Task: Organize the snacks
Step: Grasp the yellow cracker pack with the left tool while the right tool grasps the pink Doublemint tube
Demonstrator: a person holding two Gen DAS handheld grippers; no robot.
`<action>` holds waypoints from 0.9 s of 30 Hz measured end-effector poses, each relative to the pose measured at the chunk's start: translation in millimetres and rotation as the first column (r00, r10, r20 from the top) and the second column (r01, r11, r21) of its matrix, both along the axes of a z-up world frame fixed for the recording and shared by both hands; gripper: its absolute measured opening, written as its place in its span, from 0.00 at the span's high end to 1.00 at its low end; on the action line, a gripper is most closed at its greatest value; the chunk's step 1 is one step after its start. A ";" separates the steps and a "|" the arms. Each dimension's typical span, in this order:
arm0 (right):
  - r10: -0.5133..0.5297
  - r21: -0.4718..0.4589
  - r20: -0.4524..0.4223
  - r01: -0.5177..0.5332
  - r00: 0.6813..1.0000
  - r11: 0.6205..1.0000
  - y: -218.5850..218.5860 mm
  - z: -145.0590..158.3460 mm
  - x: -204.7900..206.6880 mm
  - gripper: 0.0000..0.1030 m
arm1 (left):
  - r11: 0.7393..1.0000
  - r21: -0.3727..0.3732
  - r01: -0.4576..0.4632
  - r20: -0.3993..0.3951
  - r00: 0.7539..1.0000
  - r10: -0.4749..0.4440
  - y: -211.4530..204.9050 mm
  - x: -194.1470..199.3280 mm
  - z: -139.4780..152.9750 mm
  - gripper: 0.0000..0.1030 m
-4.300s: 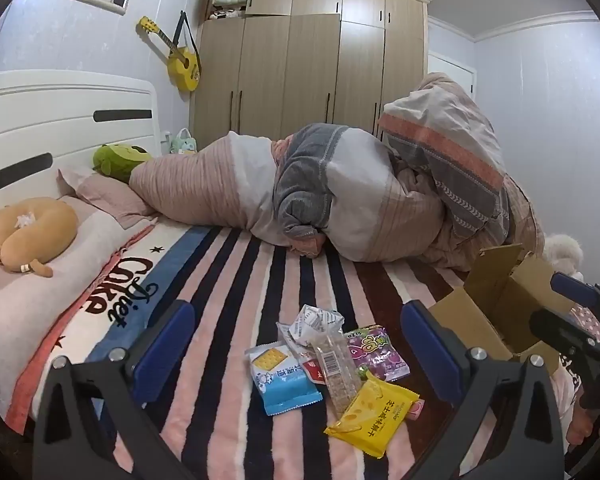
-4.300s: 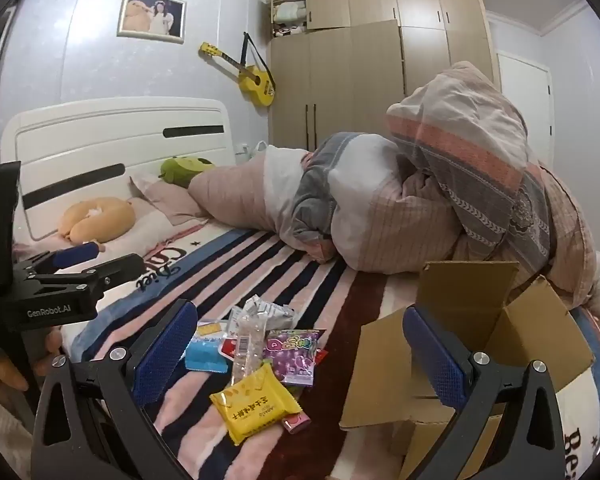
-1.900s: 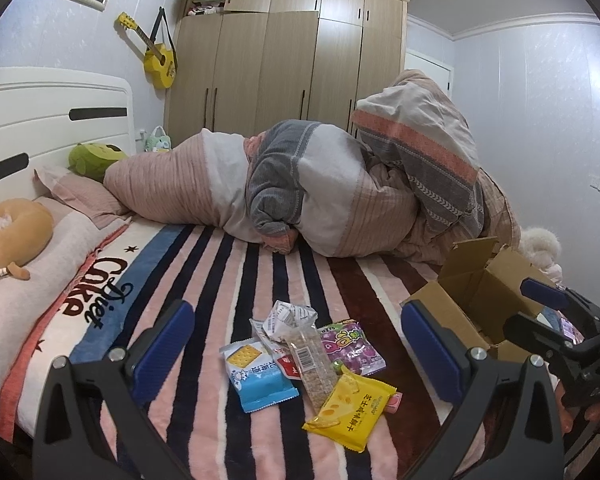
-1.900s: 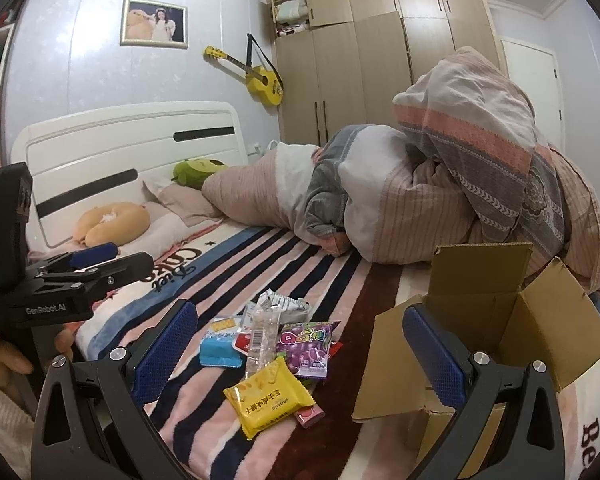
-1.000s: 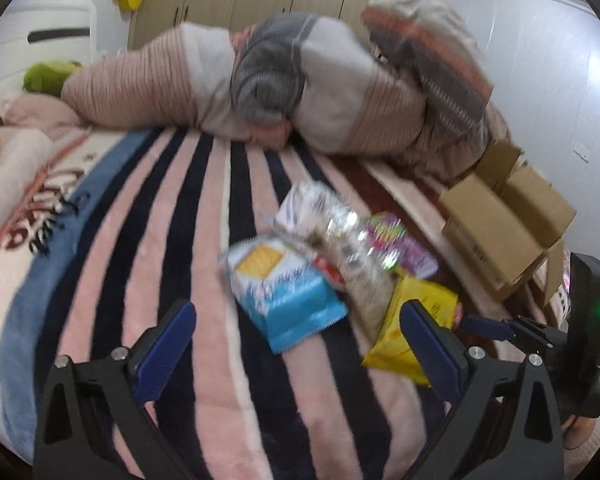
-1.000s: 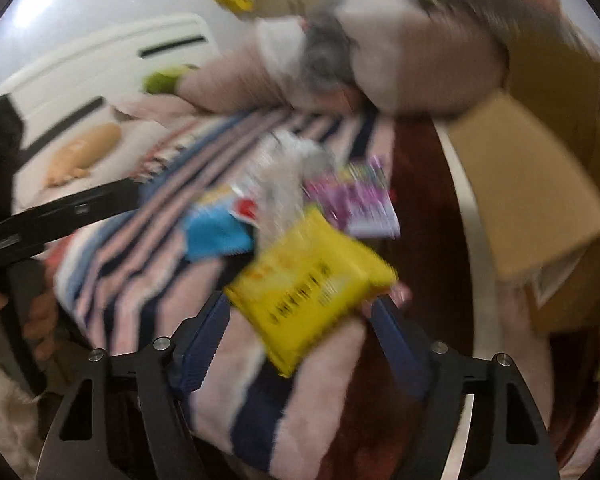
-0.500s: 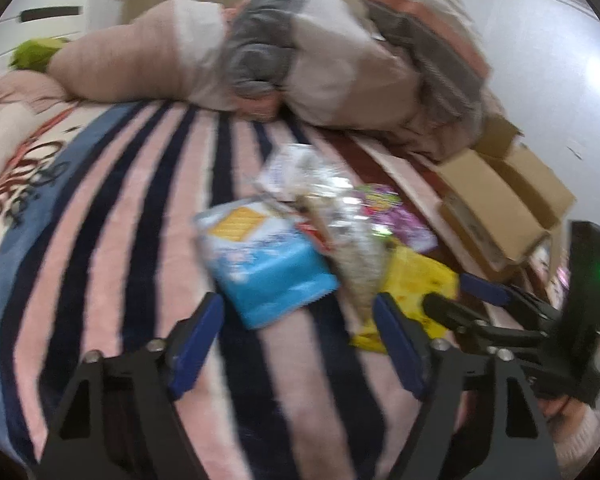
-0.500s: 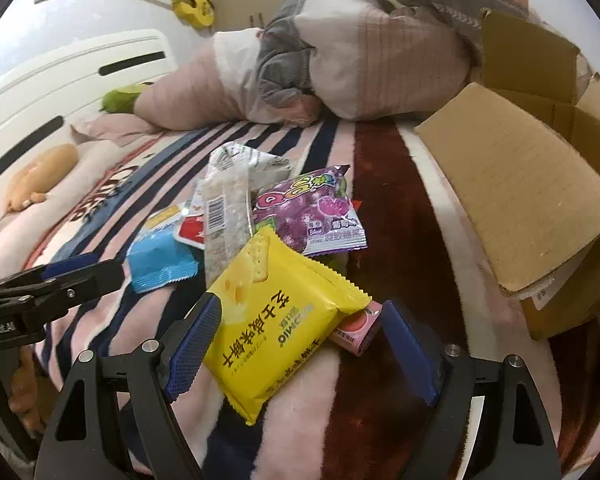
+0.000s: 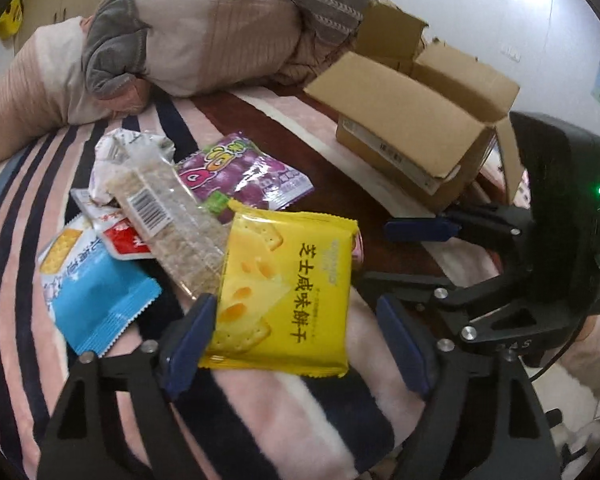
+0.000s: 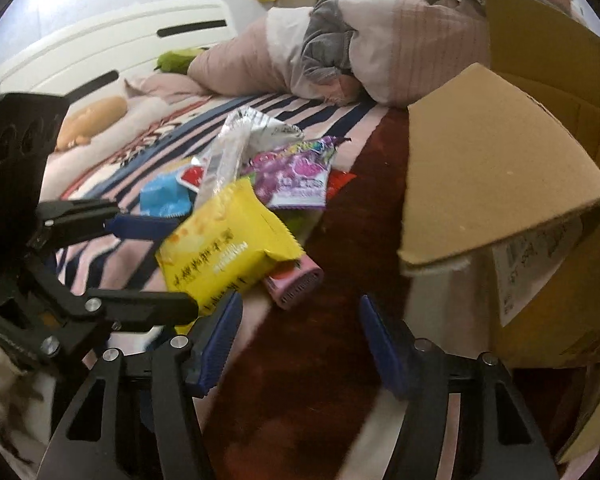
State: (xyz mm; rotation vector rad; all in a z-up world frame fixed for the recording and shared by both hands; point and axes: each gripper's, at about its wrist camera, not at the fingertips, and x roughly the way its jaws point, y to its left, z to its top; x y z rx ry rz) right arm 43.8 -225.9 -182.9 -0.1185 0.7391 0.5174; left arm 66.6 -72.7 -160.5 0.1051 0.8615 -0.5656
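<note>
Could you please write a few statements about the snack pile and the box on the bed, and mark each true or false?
1. The yellow cracker packet lies between the left gripper's fingers. True; the fingers are opening and not pressing on it.
2. The cardboard box is taped shut. False; its flaps stand open.
3. The purple candy bag is inside the box. False; it lies on the striped blanket with the other snacks.
4. A small pink pack sticks out from under the yellow packet. True.
5. The right gripper is clamped on the blue packet. False; nothing sits between its closing fingers.
</note>
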 end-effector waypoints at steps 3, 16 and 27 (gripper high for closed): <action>0.022 -0.018 0.006 -0.021 1.000 1.000 -2.1 -2.4 -2.1 0.47 | 0.998 0.059 -0.029 -0.003 1.000 0.029 -10.1 4.2 -5.8 0.25; 0.070 -0.042 0.093 -0.067 0.993 0.997 19.7 3.9 7.5 0.50 | 0.989 -0.039 -0.140 0.057 0.988 0.142 36.8 -17.5 41.6 0.36; 0.136 -0.099 0.061 -0.129 0.989 0.987 51.2 -6.3 8.8 0.71 | 0.971 -0.020 -0.240 0.071 0.968 0.241 64.7 -17.0 53.2 0.36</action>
